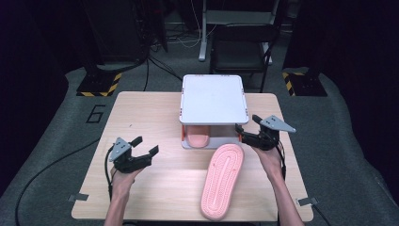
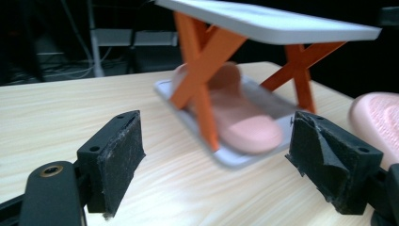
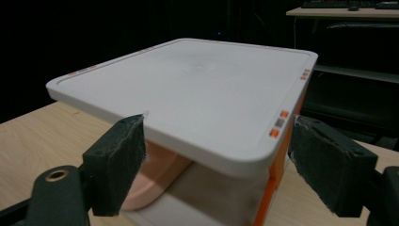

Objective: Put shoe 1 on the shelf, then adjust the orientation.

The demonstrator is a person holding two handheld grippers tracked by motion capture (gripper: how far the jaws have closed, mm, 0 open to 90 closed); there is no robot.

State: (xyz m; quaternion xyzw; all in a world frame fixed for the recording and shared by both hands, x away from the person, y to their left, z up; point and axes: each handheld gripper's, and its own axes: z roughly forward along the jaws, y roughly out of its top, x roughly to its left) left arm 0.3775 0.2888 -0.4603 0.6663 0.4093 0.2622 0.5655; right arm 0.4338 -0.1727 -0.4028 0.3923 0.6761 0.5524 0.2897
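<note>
Both grippers spread, holding nothing: left gripper (image 1: 145,146) left of the rack (image 1: 214,99), right gripper (image 1: 247,126) beside it; a clumsy reach for the near slipper (image 1: 222,181) could nudge the rack

We are seeing a pale wooden table (image 1: 155,188) standing on a grey floor mat (image 1: 51,155) that is bearing a painted numeral 6 (image 1: 95,114). Behind the table a dark chair (image 1: 240,52) is standing, and two yellow-and-black striped bases (image 1: 99,84) are sitting at the mat's far corners.
</note>
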